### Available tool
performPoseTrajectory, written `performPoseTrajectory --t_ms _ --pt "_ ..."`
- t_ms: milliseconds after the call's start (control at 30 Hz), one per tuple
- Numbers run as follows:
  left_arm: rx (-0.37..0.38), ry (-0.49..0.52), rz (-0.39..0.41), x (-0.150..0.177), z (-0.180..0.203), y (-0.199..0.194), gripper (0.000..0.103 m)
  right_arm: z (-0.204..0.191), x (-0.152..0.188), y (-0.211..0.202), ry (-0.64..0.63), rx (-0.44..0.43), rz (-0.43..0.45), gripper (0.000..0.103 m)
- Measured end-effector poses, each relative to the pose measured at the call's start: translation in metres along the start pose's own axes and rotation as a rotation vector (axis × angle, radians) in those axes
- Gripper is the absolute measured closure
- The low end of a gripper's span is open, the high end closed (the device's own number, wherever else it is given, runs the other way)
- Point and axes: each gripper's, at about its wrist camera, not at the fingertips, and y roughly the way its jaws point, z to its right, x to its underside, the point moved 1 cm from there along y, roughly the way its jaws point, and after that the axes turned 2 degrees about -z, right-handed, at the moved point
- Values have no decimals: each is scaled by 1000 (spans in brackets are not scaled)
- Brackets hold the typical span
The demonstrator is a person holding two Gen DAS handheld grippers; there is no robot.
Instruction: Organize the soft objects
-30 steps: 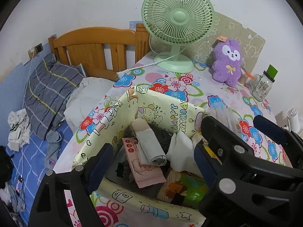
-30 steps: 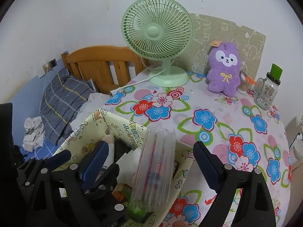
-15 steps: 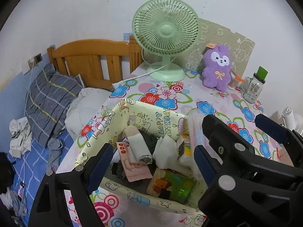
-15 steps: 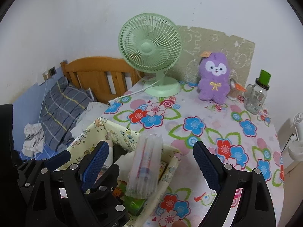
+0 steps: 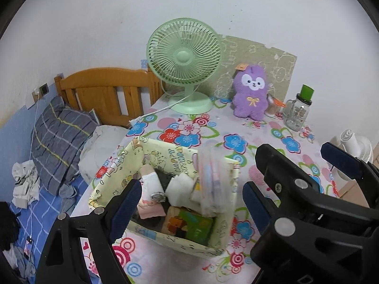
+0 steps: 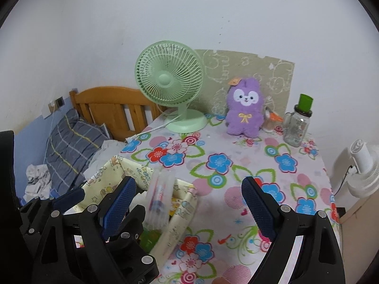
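A yellow cartoon-print fabric box sits on the flowered table at its near left. Inside it are rolled socks, white tissue, a green carton and an upright clear plastic pack. My left gripper hovers open above and in front of the box, holding nothing. My right gripper is open and empty too, just right of the box and the clear pack. A purple plush toy stands at the back of the table.
A green desk fan and a glass bottle with a green cap flank the plush by the wall. Left of the table is a bed with a wooden headboard and a striped pillow. A white fan stands at right.
Both grippers have drawn back and risen from the box, which now looks smaller and lower in both views. Both stay open, and the box contents have not moved.
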Motion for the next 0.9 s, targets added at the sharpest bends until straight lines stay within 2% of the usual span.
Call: performPoseTrajectory --t_ms 167,300,900 --pt "21 26 23 2 16 -16 14 12 2 -21 8 24 21 10" --pt "39 35 54 5 27 -32 9 23 3 -41 16 43 46 9" --pt "148 104 120 20 78 -74 8 72 26 -106 69 126 129 6"
